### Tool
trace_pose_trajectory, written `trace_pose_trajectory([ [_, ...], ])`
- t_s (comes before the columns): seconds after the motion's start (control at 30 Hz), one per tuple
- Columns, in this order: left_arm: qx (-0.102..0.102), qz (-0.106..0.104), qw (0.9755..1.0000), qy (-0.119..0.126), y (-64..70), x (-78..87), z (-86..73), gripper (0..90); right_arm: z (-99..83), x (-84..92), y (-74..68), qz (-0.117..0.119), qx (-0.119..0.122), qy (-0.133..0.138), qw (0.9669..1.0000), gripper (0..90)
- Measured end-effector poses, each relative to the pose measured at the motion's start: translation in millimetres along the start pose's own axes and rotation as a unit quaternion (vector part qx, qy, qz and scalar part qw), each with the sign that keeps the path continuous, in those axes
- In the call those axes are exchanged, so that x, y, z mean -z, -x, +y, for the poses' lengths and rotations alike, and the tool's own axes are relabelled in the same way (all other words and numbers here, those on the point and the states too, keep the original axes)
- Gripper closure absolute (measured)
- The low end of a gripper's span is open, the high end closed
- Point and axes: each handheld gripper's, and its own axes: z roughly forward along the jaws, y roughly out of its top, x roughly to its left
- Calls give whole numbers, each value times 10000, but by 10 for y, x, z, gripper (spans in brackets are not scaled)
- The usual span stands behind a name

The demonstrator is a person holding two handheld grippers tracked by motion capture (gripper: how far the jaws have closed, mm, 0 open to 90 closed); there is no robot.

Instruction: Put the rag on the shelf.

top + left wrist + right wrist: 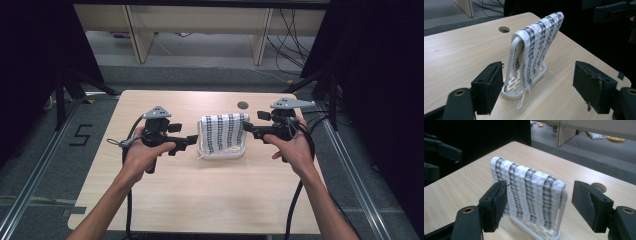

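A pale wooden desk (210,185) stood on a grey carpeted floor, with dark curtains at both sides and light wooden furniture legs beyond its far edge. The left gripper (189,140) held its jaws wide, with nothing between the pads; in the left gripper view (537,86) they framed the narrow end of a white rack (512,66), and a cord loop (521,105) of the cloth trailed down onto the desk. The right gripper (248,127) also had its jaws wide and empty; the right gripper view (539,203) looked onto the broad face of a white towel with dark patterned stripes (529,192), draped over the rack's top bar. From the high view the towel (222,134) and rack sat between the two grippers, nearer the far edge of the desk than the near one, just before a round cable hole (243,105). That view alone showed both of the person's forearms and the cables trailing toward the near edge.
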Motion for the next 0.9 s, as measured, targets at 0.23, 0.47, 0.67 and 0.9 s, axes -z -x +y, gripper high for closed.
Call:
trace_pose_trajectory([
  [0.23, -99, -82, 9999, 89, 37, 113, -130, 230, -130, 3, -53, 14, -43, 59, 10000, 294],
  [0.47, -119, -65, 9999, 58, 55, 153, -264, 229, -217, -7, -125, 112, -105, 91, 9998, 294],
  [0.67, -245, 2, 9997, -35, 50, 161, -380, 229, -265, 9, -177, 101, 46, 77, 9999, 291],
  [0.9, -230, 15, 9997, -33, 42, 221, -512, 228, -378, 52, -231, 198, 27, -3, 9998, 281],
])
